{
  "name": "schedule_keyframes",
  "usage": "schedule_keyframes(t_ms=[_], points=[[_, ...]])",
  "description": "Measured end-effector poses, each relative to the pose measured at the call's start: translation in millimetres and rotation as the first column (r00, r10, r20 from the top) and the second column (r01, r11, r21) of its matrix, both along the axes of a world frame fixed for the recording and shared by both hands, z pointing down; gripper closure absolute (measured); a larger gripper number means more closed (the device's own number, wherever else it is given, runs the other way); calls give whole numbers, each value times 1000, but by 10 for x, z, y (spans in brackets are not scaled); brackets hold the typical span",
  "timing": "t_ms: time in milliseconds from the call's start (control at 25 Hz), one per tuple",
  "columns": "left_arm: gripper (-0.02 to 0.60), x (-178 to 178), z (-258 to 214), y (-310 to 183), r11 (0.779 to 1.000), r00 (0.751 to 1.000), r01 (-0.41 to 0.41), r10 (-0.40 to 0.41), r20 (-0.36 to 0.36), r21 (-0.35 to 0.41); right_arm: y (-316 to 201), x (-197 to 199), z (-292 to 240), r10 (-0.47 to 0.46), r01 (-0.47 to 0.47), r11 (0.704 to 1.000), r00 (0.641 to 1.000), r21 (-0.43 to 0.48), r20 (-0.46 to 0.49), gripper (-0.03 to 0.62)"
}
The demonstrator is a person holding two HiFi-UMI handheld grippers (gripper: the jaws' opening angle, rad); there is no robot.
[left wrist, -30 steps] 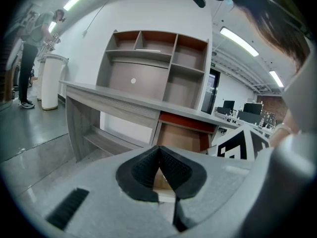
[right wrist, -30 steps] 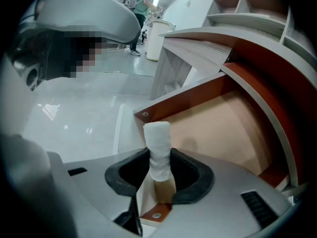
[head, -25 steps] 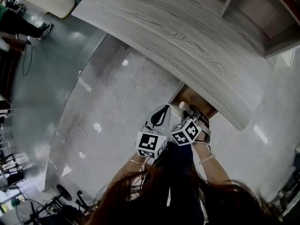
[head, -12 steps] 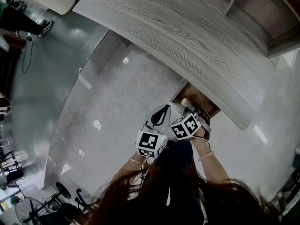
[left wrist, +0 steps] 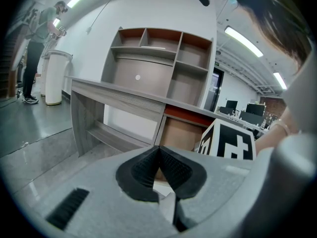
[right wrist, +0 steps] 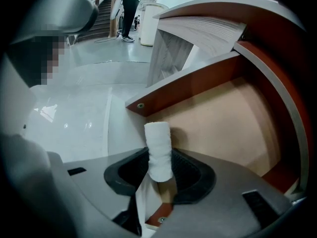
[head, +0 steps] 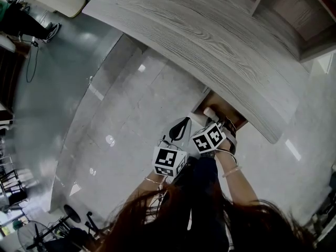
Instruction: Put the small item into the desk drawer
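A small white roll (right wrist: 158, 148) stands up between the pads of my right gripper (right wrist: 159, 156), pinched at its lower end. The jaws have just been opening, and the roll is still between them. This gripper points steeply down over the open wooden drawer (right wrist: 218, 128), whose pale bottom lies right behind the roll. In the head view the roll (head: 209, 112) shows at the drawer's (head: 227, 111) near edge, under the grey desk top (head: 210, 41), with the right gripper (head: 219, 123) beside it. My left gripper (left wrist: 158, 150) is shut and holds nothing. It sits just left of the right one (head: 180, 129).
A grey desk with a shelf unit (left wrist: 158, 63) stands ahead, over a glossy grey floor (head: 126, 119). A person (left wrist: 37, 48) stands far off by a white bin (left wrist: 54, 78). The drawer's red-brown side rails (right wrist: 198, 81) frame its opening.
The right gripper's marker cube has tipped slightly toward the drawer, and the white roll has edged a little further over the opening. The left gripper has stayed put.
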State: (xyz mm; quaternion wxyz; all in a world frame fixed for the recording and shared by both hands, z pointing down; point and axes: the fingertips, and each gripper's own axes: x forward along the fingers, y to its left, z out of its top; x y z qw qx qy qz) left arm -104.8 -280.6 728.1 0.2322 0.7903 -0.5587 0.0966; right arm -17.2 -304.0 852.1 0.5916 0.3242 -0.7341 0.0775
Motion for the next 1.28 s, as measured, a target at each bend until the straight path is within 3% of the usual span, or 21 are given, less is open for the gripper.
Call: schedule_keyframes(t_ms=[280,440,1280], points=[[566,35,-58,54,1000,1000,-13,13,12,6,-4,17,-63,32,-31,999,999,-11,41,404],[566,44,-111,80,1000,1000,-21,21,23,13,34,67,-129,50,-50,999,997,4,66,405],[566,206,-635,171,993,995,-91,87,58,80,184,143,-946,102,-138,981,966,138,236,531]])
